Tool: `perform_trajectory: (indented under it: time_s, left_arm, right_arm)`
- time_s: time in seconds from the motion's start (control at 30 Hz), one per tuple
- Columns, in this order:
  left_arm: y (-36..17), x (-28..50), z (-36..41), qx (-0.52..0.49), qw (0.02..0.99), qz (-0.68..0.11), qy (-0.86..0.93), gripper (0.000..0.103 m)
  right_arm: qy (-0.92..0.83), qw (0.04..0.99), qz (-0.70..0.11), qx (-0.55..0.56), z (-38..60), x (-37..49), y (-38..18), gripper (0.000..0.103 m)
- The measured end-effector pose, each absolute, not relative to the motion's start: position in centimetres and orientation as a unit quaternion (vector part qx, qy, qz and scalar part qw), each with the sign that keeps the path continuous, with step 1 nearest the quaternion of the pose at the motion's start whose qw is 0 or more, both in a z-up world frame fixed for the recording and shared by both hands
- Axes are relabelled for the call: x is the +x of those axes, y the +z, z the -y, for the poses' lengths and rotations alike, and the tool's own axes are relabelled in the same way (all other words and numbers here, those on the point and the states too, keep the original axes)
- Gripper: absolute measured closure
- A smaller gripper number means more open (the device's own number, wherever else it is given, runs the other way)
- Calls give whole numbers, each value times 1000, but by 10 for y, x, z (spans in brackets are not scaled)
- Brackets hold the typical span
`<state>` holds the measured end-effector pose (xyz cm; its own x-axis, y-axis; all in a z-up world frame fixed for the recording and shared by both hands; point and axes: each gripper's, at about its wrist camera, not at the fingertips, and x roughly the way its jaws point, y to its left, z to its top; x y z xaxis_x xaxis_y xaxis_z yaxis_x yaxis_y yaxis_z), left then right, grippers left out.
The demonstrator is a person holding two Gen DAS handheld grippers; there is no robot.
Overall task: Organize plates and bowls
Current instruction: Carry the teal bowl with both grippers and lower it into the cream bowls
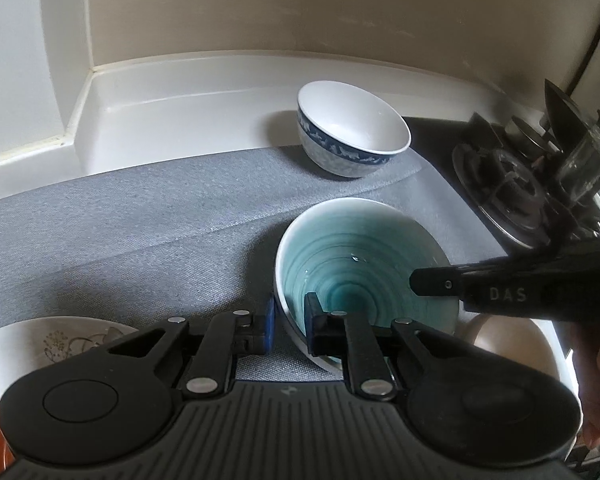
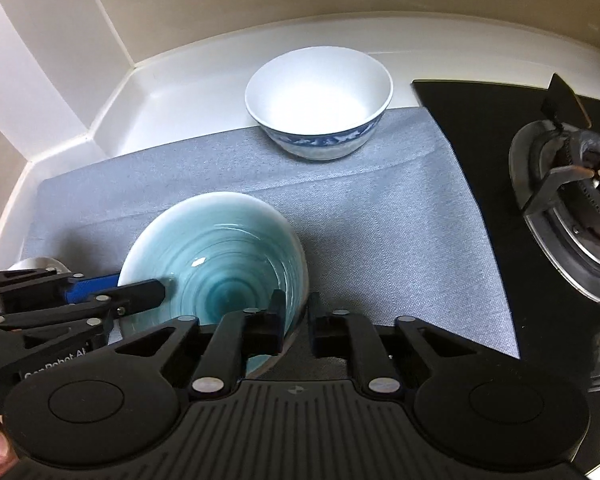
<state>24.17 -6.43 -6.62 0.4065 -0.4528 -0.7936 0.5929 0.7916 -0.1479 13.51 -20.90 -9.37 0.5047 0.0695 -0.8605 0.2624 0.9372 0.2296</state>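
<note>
**With both tongs on the teal bowl's rim, we lift it level**

While both pairs of tongs are clamped on opposite sides of the same rim, the job is to keep them acting as one. Our left tongs pinch the rim of the teal bowl on its near-left side, one finger inside the wall and one outside. Our right tongs grip the same rim on the far side from the left pair, again one finger in and one out. Both pairs are clenched on the wall, not loose around it.

The teal bowl sits on the grey mat that covers the table, in the front part of it. It looks slightly tipped, so we judge it is either just leaving the mat or about to.

To do this well, we should raise both hands together at the same pace. If one hand leads, the glazed rim could slip or the bowl could twist between the pads. We keep the grip steady and avoid pulling the hands apart.

Further back on the mat stands the blue-and-white bowl, upright and empty, well apart from the teal one. It looks like a likely partner for stacking. A patterned plate lies at the left, just beside our left tongs. The gas burner is off to the right, and we should carry the bowl clear of it.
</note>
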Motion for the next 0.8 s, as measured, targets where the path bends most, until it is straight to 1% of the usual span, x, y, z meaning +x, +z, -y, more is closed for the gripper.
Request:
perform_trajectory:
  time_s: [0.23,0.47,0.63,0.8]
  left_arm:
    - [-33,223,54,68,857,-402,-316,89]
    - [9,175,65,70,868,-362,-332,89]
    - [9,133,83,84,863,-365,-339,89]
    - [-8,105,95,94,854,-396,-324,89]
  right_arm:
    - [-55,870,-458,176,210,121,-62,92]
    - [-57,882,-431,184,223,80,-22,92]
    - [-56,877,-438,192,240,39,-20,92]
    - [-51,865,-461,193,246,9,-35,92]
